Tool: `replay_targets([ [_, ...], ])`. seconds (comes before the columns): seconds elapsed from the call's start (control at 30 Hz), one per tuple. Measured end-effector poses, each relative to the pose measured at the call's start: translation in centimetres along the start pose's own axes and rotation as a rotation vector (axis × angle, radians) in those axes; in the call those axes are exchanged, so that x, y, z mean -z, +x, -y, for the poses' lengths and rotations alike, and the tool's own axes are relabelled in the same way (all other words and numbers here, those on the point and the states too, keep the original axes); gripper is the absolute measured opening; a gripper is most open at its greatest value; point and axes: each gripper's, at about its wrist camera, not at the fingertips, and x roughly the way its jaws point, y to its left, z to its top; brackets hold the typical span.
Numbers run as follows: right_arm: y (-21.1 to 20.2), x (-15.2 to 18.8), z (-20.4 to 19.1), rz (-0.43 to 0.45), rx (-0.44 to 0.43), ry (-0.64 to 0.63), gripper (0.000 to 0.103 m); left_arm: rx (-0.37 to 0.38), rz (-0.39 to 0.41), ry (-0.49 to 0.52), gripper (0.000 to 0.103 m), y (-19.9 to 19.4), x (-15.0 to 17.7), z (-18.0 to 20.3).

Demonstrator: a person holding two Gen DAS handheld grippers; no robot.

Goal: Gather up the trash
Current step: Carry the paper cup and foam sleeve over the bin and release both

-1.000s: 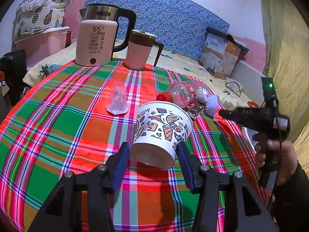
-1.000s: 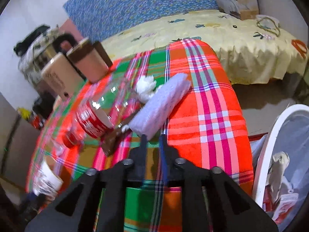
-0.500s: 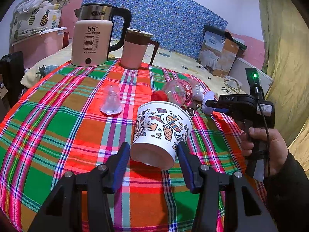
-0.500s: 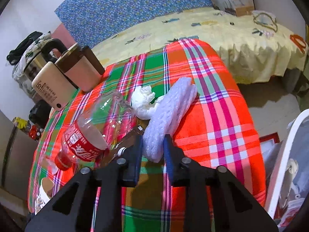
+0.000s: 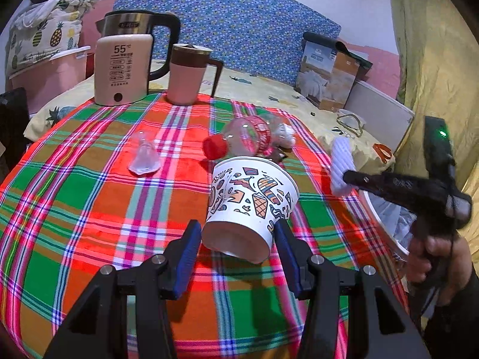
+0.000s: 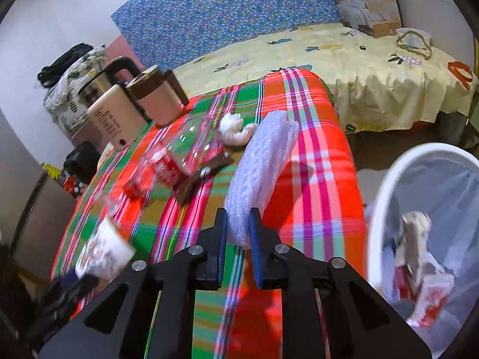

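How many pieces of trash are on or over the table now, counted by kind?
Paper cup: 1
Plastic bottle: 1
Clear plastic piece: 1
Crumpled tissue: 1
Brown wrapper: 1
White foam sheet, in the right gripper: 1
Total: 6

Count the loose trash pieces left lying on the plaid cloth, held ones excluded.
4: plastic bottle, crumpled tissue behind it, brown wrapper beside it, clear plastic piece farther left. More may hide behind the held cup.
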Motion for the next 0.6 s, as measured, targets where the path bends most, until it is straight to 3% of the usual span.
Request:
replay_targets([
  [0.6, -6.4, 3.7, 2.3, 0.057, -0.006, 0.012, 0.017, 0.083, -0.033, 0.123, 0.053, -0.4, 0.9, 8.2],
])
